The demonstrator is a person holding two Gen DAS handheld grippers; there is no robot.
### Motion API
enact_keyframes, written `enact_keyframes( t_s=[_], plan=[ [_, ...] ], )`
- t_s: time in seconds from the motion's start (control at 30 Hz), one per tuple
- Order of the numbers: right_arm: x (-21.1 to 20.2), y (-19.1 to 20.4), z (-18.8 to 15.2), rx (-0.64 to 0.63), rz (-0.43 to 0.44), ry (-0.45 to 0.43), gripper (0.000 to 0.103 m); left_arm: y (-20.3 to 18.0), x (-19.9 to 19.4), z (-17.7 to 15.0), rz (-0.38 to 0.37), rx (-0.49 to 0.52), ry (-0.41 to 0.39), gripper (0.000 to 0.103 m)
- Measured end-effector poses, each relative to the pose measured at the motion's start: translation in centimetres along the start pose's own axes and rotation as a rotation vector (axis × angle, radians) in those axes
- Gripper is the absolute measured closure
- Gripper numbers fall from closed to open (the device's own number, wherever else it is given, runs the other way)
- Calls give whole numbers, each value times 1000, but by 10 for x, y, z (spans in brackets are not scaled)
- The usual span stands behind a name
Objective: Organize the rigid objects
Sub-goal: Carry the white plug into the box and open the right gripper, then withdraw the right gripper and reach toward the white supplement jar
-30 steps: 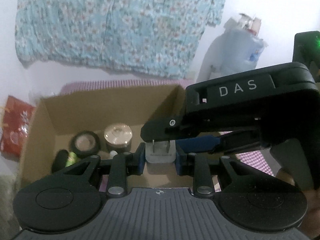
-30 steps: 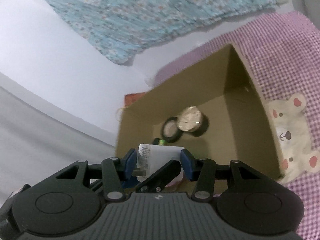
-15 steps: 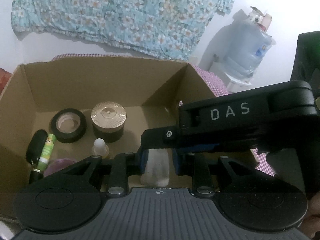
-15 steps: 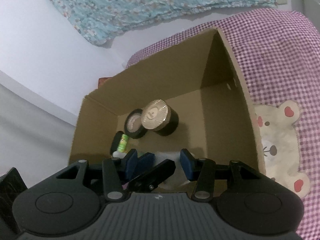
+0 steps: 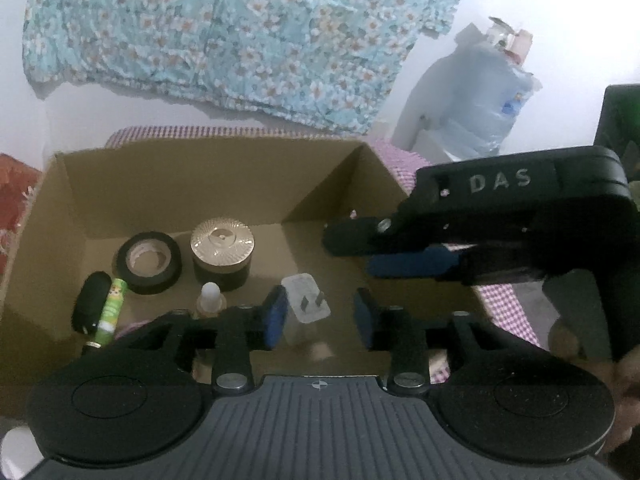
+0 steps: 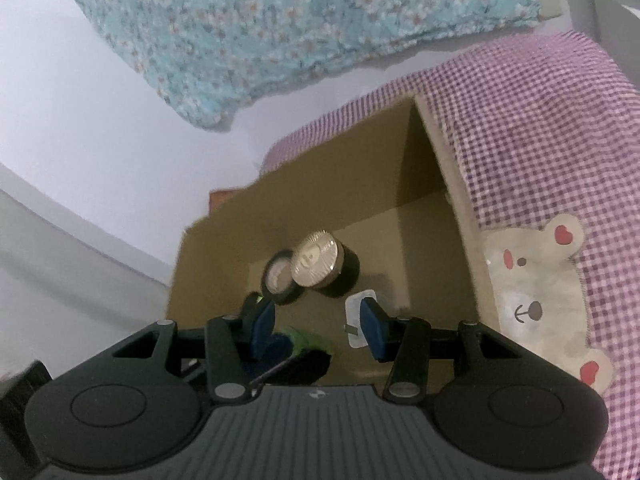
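Note:
A white plug adapter (image 5: 306, 304) lies on the floor of the cardboard box (image 5: 192, 184), prongs up, just beyond my open left gripper (image 5: 320, 318). It also shows in the right wrist view (image 6: 356, 318), partly behind a finger. My right gripper (image 6: 316, 330) is open and empty over the box (image 6: 436, 264); its body (image 5: 500, 224) reaches in from the right in the left wrist view. In the box sit a black tape roll (image 5: 147, 258), a gold-lidded jar (image 5: 222, 246), a small dropper bottle (image 5: 211, 298), a green tube (image 5: 110, 308) and a black item (image 5: 90, 306).
The box stands on a purple checked cloth (image 6: 540, 132) with a bear patch (image 6: 536, 300). A floral blue cloth (image 5: 224, 36) hangs on the wall behind. A water jug (image 5: 476, 108) stands at the back right. A red bag (image 5: 14, 196) lies left of the box.
Both grippers opened and the white adapter dropped onto the box floor. The right gripper drew back to the right, off the left gripper's fingers.

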State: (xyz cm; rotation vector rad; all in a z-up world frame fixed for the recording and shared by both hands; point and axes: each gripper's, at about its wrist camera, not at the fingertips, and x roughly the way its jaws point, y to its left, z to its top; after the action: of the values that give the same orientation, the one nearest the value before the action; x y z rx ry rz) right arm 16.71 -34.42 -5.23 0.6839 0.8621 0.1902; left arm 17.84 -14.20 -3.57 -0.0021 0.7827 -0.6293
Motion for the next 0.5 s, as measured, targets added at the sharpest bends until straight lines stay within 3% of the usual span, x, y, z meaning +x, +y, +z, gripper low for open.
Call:
enact_keyframes(
  t_s=[0.07, 0.27, 0.5],
  plan=[
    [-13, -2, -4, 13, 14, -34, 52, -5, -12, -1, -5, 18, -13, 51],
    [-53, -6, -27, 54, 30, -129, 52, -21, -45, -10, -28, 69, -30, 35],
    [-81, -7, -69, 90, 17, -157, 52, -22, -82, -27, -30, 104, -51, 19]
  ],
)
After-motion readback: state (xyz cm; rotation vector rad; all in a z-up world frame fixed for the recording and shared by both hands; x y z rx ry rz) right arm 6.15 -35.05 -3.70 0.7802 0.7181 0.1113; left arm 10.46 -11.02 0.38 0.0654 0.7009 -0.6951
